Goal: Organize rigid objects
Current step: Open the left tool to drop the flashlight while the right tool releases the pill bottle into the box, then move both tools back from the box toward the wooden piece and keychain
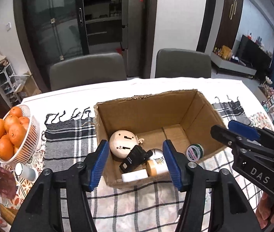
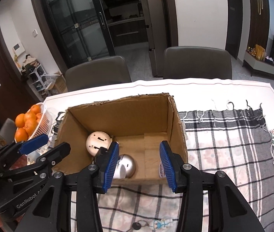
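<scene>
An open cardboard box [image 1: 148,114] [image 2: 121,116] stands on the checked cloth. Inside lie a cream round object with slots [image 1: 124,143] [image 2: 98,142], a black device [image 1: 135,157], a silver-and-tan bottle [image 1: 157,164] [image 2: 127,163], a white block [image 1: 135,176] and a green-white tape roll [image 1: 194,151] [image 2: 161,169]. My left gripper [image 1: 136,143] [image 2: 53,144] hovers open over the box's near left corner, nothing between its pads. My right gripper [image 2: 139,144] [image 1: 224,128] hangs at the near right edge, jaws apart and empty. A small figure keychain [image 2: 161,223] lies on the cloth below it.
A white basket [image 1: 33,133] [image 2: 45,119] of oranges sits left of the box, with a white cup [image 1: 25,171] in front of it. Two grey chairs [image 1: 86,69] [image 1: 183,62] stand behind the table. A hand [image 1: 264,212] holds the right gripper.
</scene>
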`<state>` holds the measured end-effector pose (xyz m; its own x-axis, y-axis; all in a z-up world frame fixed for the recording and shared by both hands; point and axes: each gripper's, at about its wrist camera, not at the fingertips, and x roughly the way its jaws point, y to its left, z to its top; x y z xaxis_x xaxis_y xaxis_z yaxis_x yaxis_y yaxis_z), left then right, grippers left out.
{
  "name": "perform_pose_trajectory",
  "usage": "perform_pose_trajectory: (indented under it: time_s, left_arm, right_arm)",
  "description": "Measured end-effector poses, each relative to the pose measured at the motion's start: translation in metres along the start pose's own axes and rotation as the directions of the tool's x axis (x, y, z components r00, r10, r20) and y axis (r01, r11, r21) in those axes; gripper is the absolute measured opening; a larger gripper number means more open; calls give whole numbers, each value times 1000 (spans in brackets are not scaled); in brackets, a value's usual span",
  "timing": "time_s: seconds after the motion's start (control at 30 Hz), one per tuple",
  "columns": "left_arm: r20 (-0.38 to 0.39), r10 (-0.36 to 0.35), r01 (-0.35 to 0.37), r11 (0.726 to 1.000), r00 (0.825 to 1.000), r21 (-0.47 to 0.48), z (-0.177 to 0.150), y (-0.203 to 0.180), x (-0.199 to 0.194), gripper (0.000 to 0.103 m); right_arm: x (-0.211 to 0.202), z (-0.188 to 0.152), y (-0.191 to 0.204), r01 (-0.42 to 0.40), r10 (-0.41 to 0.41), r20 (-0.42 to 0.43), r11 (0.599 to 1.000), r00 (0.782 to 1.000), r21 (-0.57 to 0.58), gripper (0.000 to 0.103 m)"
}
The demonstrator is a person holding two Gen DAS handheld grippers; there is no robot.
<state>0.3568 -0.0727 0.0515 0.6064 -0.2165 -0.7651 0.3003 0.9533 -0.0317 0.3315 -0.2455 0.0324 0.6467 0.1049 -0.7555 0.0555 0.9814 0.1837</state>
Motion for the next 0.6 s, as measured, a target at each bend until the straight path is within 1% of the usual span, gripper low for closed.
perform_pose_trajectory:
  time_s: [0.13,0.27,0.4,0.6]
  left_arm:
    - [43,16,-15,1000,999,-4,-10,0,-22,58]
    - [75,12,-11,1000,997,-12,-20,1,-39,58]
    - [93,16,-15,1000,996,-11,-34,0,-54,58]
    - [92,20,-18,1000,996,-23,-58,-1,-68,58]
  right_arm:
    - [-17,-8,5,3,-3,34,1000,999,-1,46]
    - [-35,-19,9,15,-15,74,1000,997,-1,47]
    - [-46,-32,9,-2,1,90,1000,996,11,48]
    - [-59,-54,12,-4,3,110,1000,994,7,48]
